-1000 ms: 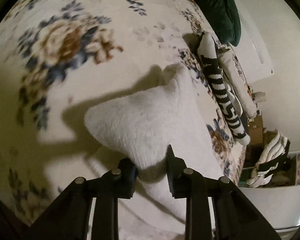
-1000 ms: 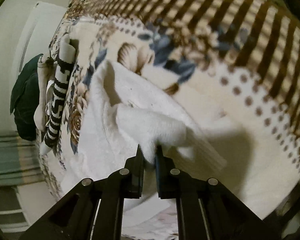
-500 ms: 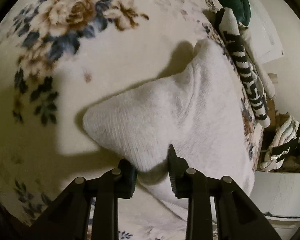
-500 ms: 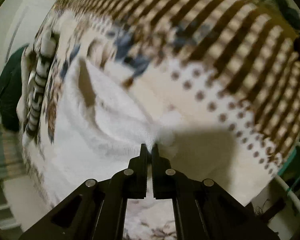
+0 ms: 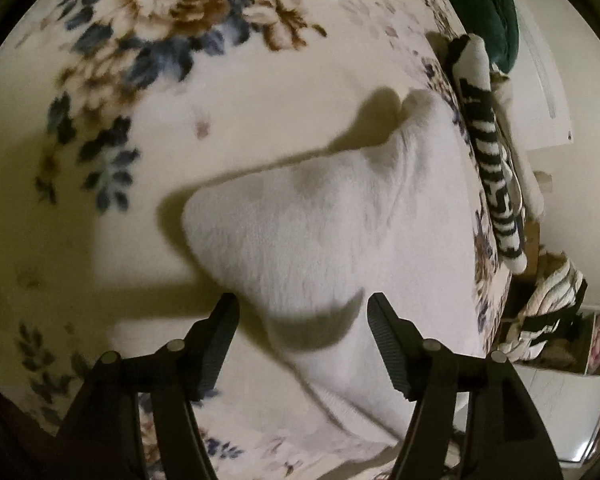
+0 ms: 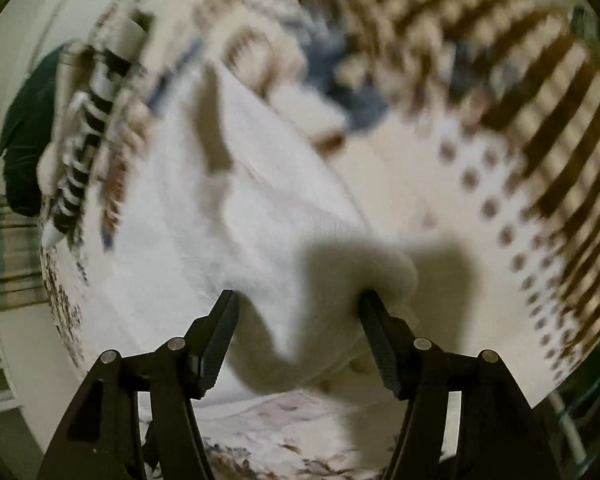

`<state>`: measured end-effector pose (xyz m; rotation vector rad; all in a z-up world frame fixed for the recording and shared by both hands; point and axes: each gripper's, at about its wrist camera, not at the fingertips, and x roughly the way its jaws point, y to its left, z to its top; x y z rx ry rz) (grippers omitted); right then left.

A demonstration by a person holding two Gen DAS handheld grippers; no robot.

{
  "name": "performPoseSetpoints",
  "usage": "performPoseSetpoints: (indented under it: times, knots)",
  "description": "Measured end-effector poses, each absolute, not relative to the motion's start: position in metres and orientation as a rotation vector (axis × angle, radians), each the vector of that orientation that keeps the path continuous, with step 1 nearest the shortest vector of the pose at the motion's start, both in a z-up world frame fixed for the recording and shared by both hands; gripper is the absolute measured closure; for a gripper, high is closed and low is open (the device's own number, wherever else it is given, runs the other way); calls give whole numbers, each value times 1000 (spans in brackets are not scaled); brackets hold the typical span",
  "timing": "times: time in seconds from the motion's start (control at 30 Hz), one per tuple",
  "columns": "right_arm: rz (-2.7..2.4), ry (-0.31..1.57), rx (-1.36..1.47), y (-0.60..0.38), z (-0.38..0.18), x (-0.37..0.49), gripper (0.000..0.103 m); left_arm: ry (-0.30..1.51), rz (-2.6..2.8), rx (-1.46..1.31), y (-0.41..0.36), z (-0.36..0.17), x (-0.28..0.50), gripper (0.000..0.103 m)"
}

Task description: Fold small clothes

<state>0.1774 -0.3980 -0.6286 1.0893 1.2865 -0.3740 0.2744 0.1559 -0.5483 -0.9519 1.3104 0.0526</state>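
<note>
A white fuzzy garment (image 5: 340, 232) lies folded over on the floral blanket (image 5: 228, 92). It also shows in the right wrist view (image 6: 228, 216), blurred by motion. My left gripper (image 5: 302, 312) is open, its jaws wide apart just above the garment's near folded edge, holding nothing. My right gripper (image 6: 296, 308) is open too, jaws spread over the garment's near corner, with the right fingertip (image 6: 370, 300) against the cloth.
A rolled black-and-white patterned cloth (image 5: 488, 148) and a white roll lie along the bed's edge beyond the garment. A dark green cushion (image 5: 492, 4) sits past them. A pile of clothes (image 5: 548, 312) lies off the bed at right. The blanket's brown striped border (image 6: 520, 92) is right.
Both grippers have opened and let go of the white garment. The lifted edge has dropped onto the lower layer. The right wrist view is now blurred by movement.
</note>
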Motion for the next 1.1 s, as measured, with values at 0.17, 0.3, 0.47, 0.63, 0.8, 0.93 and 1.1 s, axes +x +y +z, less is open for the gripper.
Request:
performPoseSetpoints:
  times: [0.17,0.3,0.47,0.63,0.8,0.93,1.1]
  knots:
    - [-414,1217,974,-393,-602,167,96,1223,27,-879,147,-531,288,80]
    - [-435,1180,937,-404,-563,146,97,1158,-30,-844,138,-514,292,81]
    - [-435,1245,925,-408,-569,134,97,1221,5,-852,142,-537,289,81]
    - [-398,1356,1013,-416,-611,138,95,1289,-8,-860,149,-546,282,76]
    - [-421,1268,933,-422,-571,145,60,1365,-9,-772,154,-519,274,61]
    - [-339,1143,943,-433,-545,182,38,1324,-35,-675,150,-489,288,50]
    - [-289,1167,1002,-451,-589,267,37,1257,-124,-573,120,-477,342,43]
